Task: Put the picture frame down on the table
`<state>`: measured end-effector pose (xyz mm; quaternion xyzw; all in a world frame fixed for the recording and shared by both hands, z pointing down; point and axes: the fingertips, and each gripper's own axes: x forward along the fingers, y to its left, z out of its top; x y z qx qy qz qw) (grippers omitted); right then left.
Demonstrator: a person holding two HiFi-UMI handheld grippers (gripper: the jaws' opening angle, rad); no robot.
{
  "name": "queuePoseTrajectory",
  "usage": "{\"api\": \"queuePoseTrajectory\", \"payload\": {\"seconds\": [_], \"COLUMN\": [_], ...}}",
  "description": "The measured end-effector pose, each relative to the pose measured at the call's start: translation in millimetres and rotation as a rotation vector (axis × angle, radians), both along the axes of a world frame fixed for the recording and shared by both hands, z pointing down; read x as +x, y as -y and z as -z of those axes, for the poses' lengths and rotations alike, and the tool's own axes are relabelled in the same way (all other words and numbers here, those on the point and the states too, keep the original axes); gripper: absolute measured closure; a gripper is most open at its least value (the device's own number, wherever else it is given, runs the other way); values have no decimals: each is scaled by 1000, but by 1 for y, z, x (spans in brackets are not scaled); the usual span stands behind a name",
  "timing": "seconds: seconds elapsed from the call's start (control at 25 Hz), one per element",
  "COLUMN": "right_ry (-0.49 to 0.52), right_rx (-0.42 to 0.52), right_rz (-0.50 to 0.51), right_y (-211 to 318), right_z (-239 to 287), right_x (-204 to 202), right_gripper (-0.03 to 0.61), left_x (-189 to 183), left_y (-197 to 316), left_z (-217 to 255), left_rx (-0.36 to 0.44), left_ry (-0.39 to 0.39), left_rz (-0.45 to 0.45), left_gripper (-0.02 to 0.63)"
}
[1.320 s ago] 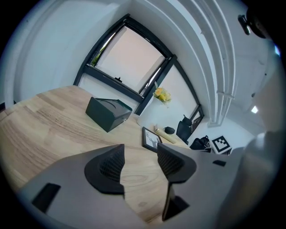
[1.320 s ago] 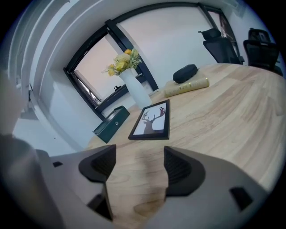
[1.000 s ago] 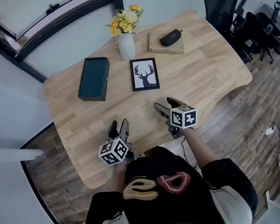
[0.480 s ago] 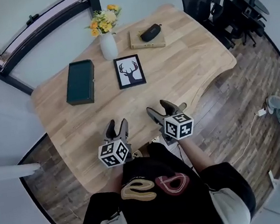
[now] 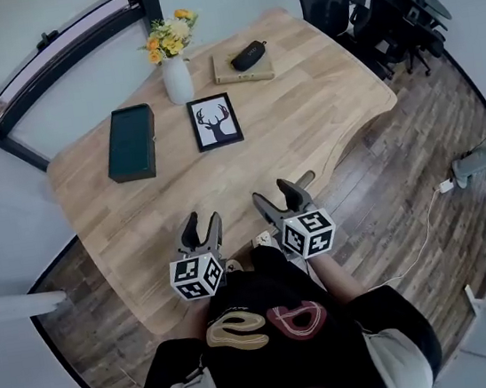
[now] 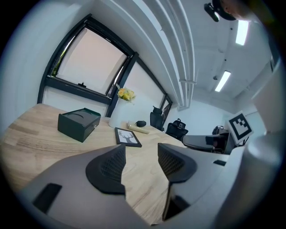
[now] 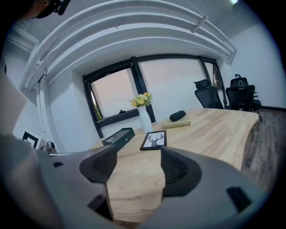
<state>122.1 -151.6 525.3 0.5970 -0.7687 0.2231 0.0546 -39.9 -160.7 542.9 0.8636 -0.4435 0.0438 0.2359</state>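
The picture frame (image 5: 216, 121) is lying flat on the table (image 5: 323, 123), deer print facing up, in the far half of the wooden top. It is sitting just in front of the white vase of flowers (image 5: 176, 77), with the dark green box (image 5: 131, 142) on one side and the book (image 5: 243, 67) carrying a dark case (image 5: 248, 53) on the other. It is touching none of them.

We are holding both tools well apart from it, back at the near edge of the table close to our body. The left gripper (image 5: 201, 227) is hovering with its jaws spread and only bare wood showing between them. The right gripper (image 5: 276, 196) is doing likewise, jaws parted and pinching nothing.

Judging from how things are lying, we are reading the task as done: the frame is resting on the table and neither tool is on it. The step in hand is looking like the rest after the release. The next move is calling for little. We would be keeping both grippers clear and low, since any further nudge would mean a long reach past open tabletop toward the vase.
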Motion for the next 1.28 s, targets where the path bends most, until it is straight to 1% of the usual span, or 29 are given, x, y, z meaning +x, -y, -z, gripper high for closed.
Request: {"api": "queuePoseTrajectory", "payload": {"seconds": [0.28,0.4,0.48,0.72,0.88,1.0,1.16,1.28], "right_ry": [-13,-28,-33,-5,-36,-57,-82,-99], "right_rx": [24,33,39,87,105,118,123,125], "right_rz": [-12,-26,-37,-56,-60,-59,-61,-54], "right_y": [-19,-24,-26,-34,-37,-39,-41,-42], "right_z": [8,10,11,19,21,22,22,21], "right_x": [-11,-12,-12,-14,-16,-20,-23,-27], "right_gripper": [281,303,337,420,498,537,566,568], "left_x": [-5,-4,-2,5,7,6,9,10], "left_y": [-16,-18,-20,-26,-28,-30,-34,-38], "left_z": [10,12,14,19,22,23,25,25], "left_rx": [43,60,66,95,111,117,126,127], "left_ry": [0,8,7,16,24,28,26,26], "left_rz": [-17,-31,-39,-70,-70,-69,-91,-102], "left_gripper": [382,382,385,456,523,560,582,589]}}
